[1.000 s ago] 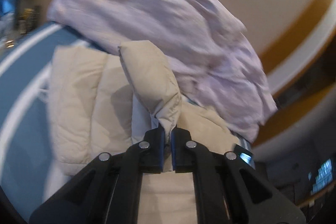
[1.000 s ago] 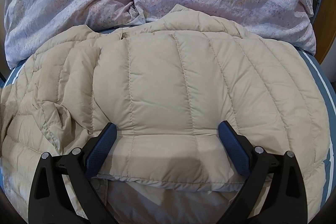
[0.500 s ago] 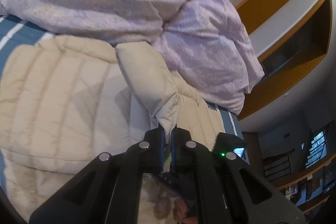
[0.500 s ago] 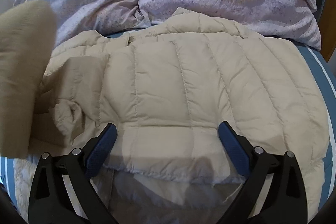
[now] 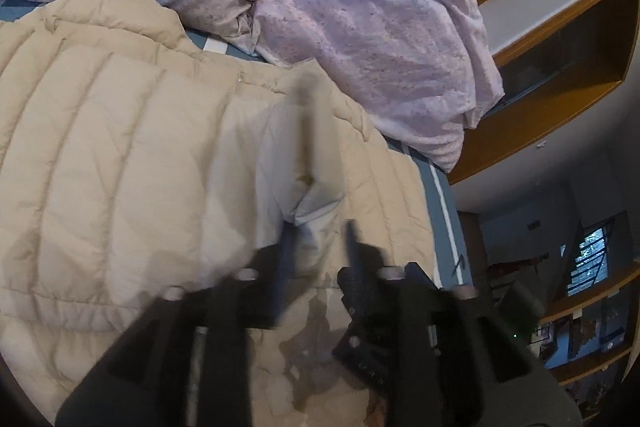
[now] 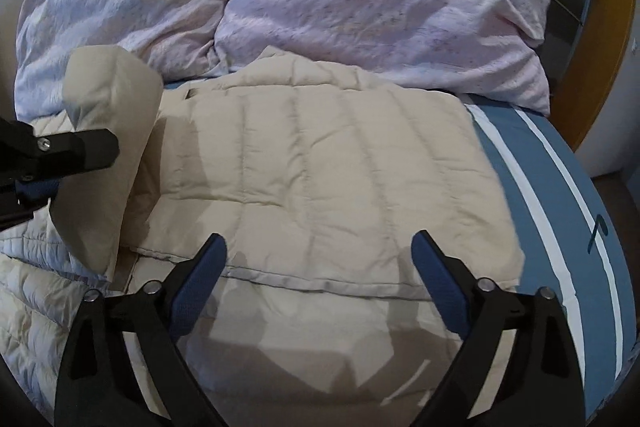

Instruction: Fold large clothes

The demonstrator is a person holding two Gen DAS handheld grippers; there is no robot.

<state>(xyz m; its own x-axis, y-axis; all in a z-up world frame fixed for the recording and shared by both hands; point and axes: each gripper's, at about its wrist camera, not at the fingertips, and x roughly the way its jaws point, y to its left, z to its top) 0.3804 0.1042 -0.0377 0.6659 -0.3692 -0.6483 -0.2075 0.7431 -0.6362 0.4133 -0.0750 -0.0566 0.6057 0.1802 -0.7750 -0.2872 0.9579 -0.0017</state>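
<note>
Sleeve being let go over a cream puffer jacket spread on the bed.

Left wrist view: the left gripper (image 5: 316, 239) is blurred, its jaws opening, with the sleeve (image 5: 316, 163) cuff still between the fingertips or just beyond them; whether the pads press it I cannot tell. The jacket (image 5: 120, 167) lies flat on the blue striped bedsheet (image 5: 440, 203), its collar end just beside the lilac duvet (image 5: 360, 7). Right wrist view: the right gripper (image 6: 320, 275) hovers spread wide over the jacket's near hem, jaws closing slightly, nothing between them. The jacket's long axis runs from that hem away to the duvet; the sleeve stands upright at the jacket's left side. Risk: released this high, the puffy sleeve may spring back or flop off the jacket's body, spoiling the fold.
</note>
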